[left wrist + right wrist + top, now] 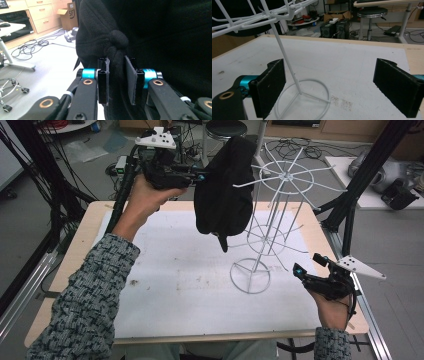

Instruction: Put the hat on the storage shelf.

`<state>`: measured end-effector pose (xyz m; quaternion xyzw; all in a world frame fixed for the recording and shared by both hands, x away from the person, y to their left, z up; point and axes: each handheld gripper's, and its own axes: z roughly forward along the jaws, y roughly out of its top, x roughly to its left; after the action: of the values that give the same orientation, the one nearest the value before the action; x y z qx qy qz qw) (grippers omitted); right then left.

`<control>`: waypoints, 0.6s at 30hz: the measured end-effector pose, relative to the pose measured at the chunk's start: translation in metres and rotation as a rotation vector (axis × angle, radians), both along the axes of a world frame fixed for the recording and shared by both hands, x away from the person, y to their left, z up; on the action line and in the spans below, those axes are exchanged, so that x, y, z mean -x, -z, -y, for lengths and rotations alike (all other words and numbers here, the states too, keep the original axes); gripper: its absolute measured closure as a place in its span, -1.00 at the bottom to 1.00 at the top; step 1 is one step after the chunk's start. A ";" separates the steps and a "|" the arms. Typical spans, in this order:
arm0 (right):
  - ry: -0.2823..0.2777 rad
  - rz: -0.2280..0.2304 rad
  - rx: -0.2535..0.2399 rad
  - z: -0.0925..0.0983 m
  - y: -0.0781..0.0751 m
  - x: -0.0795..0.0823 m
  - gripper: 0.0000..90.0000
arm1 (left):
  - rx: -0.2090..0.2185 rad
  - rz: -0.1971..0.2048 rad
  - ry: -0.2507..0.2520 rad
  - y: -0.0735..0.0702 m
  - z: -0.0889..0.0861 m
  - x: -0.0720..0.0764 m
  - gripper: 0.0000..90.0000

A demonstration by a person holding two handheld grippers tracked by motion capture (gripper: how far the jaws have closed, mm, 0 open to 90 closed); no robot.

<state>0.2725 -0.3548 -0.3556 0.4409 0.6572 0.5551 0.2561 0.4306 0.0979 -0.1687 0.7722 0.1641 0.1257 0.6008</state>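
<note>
Two hands work over a wooden table (80, 245) covered by a white mat (180, 285) with a few dirty specks. Around it lie grey floor, tangled cables, a round stool (226, 127) beyond the far edge, and black frame bars at both sides; the left gripper view also shows wooden drawers (42, 15) and a cardboard box (68, 16).

On the left, the hand is raised high above the far left part of the table, forearm in a speckled knit sleeve (85, 305), and the left gripper (202, 175) points level toward the right. Its jaws stand narrow with a fold of a black fleece hat (225, 190) between them; in the left gripper view (117, 80) one pad lies against the fabric, while I cannot tell whether the other pad (130, 82) presses on it. That hat hangs in the air against the left side of a white wire rack (272, 220), draped by one of its upper spokes.

On the right, the hand rests low near the table's right edge, and the right gripper (310, 265) points toward the rack's round base ring (304, 100). Its jaws stand wide with nothing held; the rack's thin upright rod (284, 55) rises just ahead of them.
</note>
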 end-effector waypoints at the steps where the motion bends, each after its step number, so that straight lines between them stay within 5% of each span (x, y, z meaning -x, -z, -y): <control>1: 0.001 -0.002 -0.001 0.000 0.000 0.000 -0.78 | 0.000 0.000 0.000 0.000 0.001 0.000 0.62; 18: 0.001 0.000 -0.004 0.000 -0.001 0.001 -0.78 | -0.002 -0.022 -0.008 0.007 0.000 -0.004 0.51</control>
<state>0.2720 -0.3549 -0.3551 0.4419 0.6559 0.5561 0.2556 0.4343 0.0981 -0.1762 0.7734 0.1734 0.1198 0.5978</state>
